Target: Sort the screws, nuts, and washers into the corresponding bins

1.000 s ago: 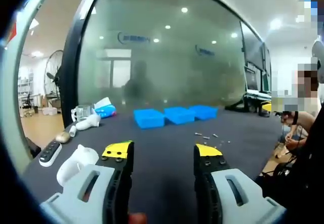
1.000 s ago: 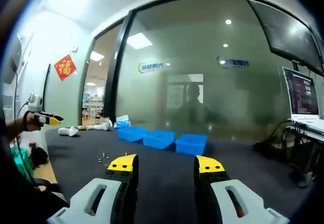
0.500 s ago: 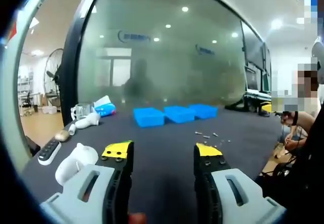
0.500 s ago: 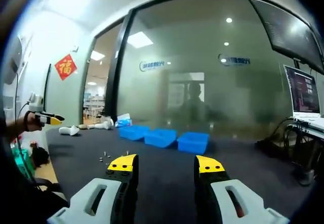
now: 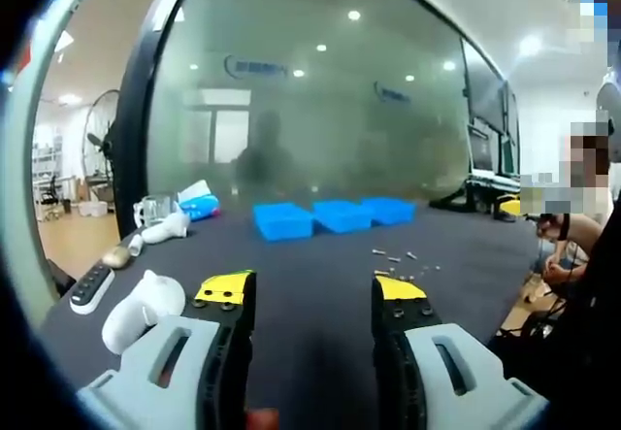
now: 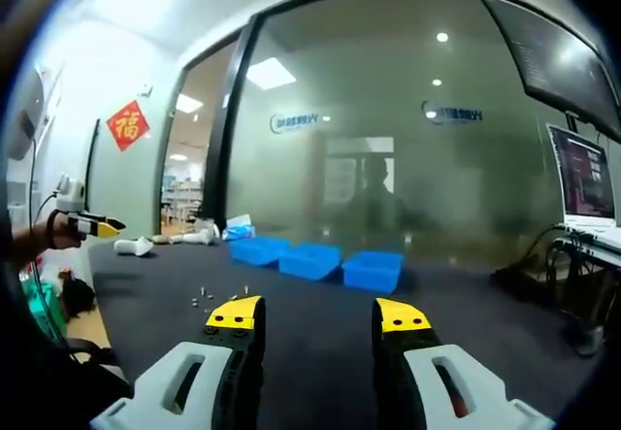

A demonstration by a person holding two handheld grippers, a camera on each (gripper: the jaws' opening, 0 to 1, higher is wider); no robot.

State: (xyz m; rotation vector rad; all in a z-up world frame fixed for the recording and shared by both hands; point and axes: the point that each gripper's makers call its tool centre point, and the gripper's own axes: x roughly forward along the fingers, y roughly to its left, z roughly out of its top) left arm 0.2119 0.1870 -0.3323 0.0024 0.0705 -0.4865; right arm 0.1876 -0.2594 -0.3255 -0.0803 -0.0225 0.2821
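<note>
Left tool (image 5: 312, 299): lower centre of the left gripper view, yellow-tipped jaws spread wide, nothing between them.

Right tool (image 6: 318, 314): lower centre of the right gripper view, jaws likewise spread wide, nothing held.

Bench (image 5: 310, 265): dark surface, running across the middle and lower part of both views.

Bins, 3 (image 5: 340, 215): blue, open-topped, set in a row at the centre of the left gripper view, beyond the jaws; seen again centre of the right gripper view (image 6: 315, 258). Contents cannot be told from here.

Loose hardware (image 5: 396, 255): small pale pieces scattered on the bench, right of centre in the left gripper view, just above the right jaw tip; in the right gripper view (image 6: 206, 298) they lie left of centre, just above the left jaw tip. Too small to tell screws from nuts or washers.

White handheld controller (image 5: 141, 309): lower left of the left gripper view, beside the left jaw. Dark remote (image 5: 92, 284): further left. Clear mug and blue tissue pack (image 5: 199, 202): middle left, near the bins.

Step in hand, by judgement: the start. No piece is gripped and both tools hover well back from the hardware.

Next move, by judgement: bring 1 tool down over a single piece in the scatter, close the jaws finely on it, identify its kind, then carry it to the matching bin. The pieces look small and flat-lying, so a low, accurate approach is called for.
</note>
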